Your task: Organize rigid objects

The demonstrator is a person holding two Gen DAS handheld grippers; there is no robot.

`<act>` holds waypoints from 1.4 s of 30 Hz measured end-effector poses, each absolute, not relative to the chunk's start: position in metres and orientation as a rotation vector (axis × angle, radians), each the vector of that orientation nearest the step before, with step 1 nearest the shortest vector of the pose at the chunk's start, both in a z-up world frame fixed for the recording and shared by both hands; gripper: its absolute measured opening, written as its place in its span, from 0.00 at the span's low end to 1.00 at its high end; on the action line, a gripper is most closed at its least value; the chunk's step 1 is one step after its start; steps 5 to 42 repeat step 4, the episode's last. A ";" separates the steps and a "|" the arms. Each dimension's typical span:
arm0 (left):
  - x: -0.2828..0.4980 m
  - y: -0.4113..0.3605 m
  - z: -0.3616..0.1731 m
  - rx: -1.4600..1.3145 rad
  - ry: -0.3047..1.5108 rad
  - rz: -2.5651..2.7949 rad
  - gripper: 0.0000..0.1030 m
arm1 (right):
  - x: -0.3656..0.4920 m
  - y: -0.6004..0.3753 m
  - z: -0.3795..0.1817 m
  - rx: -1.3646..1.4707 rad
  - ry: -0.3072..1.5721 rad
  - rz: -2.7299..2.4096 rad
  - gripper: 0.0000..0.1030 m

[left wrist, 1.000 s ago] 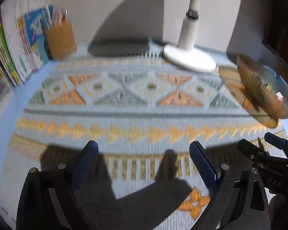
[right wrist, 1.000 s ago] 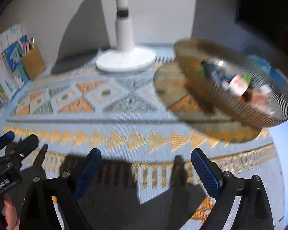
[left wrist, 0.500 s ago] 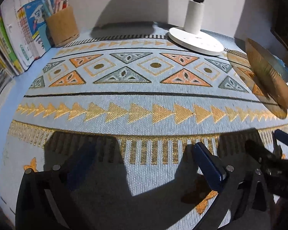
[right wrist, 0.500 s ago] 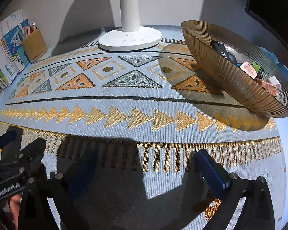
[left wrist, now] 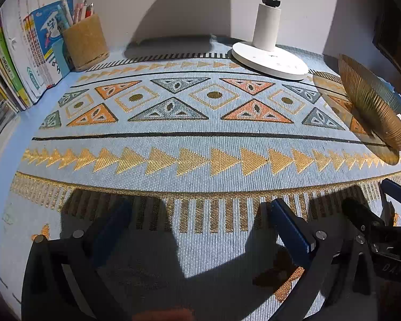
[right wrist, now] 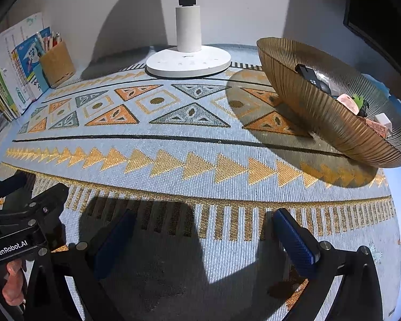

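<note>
Both hand-held grippers, left [left wrist: 200, 230] and right [right wrist: 203, 235], gape over bare patterned mat [left wrist: 200, 139], bowl [right wrist: 320, 115] rightward.

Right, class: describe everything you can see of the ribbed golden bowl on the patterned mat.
The ribbed golden bowl is wide, shallow and looks like translucent tinted glass with fine radial ridges. It sits at the right of the blue patterned woven mat, beside the white round lamp base, casting an amber shadow. Inside lie small items: a black remote-like bar, a pink piece, something green, and small boxes. Neither gripper touches it.
</note>
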State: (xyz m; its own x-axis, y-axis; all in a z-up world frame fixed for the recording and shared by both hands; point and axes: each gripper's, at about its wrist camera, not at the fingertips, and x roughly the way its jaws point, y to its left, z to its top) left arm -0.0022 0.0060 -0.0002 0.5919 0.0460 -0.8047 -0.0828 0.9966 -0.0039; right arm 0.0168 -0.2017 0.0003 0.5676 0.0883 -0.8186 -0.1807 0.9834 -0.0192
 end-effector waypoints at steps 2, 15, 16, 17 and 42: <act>-0.002 0.006 0.000 -0.042 0.935 0.075 1.00 | 0.017 -0.201 0.000 -0.106 0.955 0.158 1.00; -0.002 0.006 0.000 -0.043 0.935 0.074 1.00 | 0.017 -0.201 0.000 -0.105 0.955 0.158 1.00; -0.002 0.006 0.000 -0.043 0.935 0.074 1.00 | 0.017 -0.201 0.000 -0.105 0.955 0.158 1.00; -0.002 0.006 0.000 -0.043 0.935 0.074 1.00 | 0.017 -0.201 0.000 -0.105 0.955 0.158 1.00; -0.002 0.006 0.000 -0.043 0.935 0.074 1.00 | 0.017 -0.201 0.000 -0.105 0.955 0.158 1.00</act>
